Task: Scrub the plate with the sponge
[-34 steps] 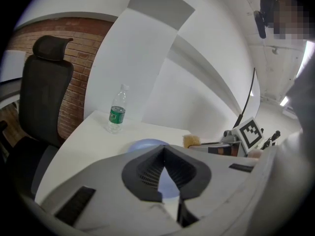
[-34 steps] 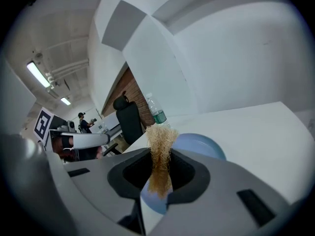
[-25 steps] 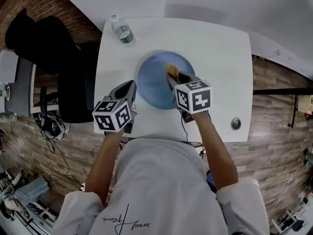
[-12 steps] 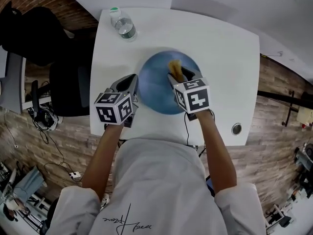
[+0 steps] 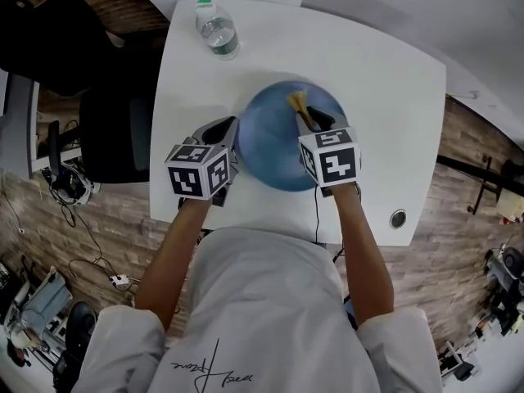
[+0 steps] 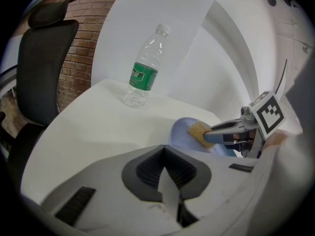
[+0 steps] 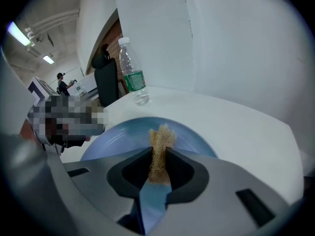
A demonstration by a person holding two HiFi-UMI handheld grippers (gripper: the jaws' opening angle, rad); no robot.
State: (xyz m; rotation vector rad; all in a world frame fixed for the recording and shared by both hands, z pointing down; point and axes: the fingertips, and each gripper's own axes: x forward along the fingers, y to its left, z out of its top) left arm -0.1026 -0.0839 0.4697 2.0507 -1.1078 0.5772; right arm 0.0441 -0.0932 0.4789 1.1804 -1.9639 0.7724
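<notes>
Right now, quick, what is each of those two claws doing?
Left gripper: closed, nothing in it.
Right gripper: has just been closing, now clamped on the sponge.

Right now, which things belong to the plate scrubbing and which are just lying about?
Job:
- plate
- sponge, squeezed in the right gripper, whose jaws have just been closing on it, over the plate
- left gripper, shut and empty, beside the plate

Lying about:
- bottle, at the far corner of the table
- chair, beside the table
</notes>
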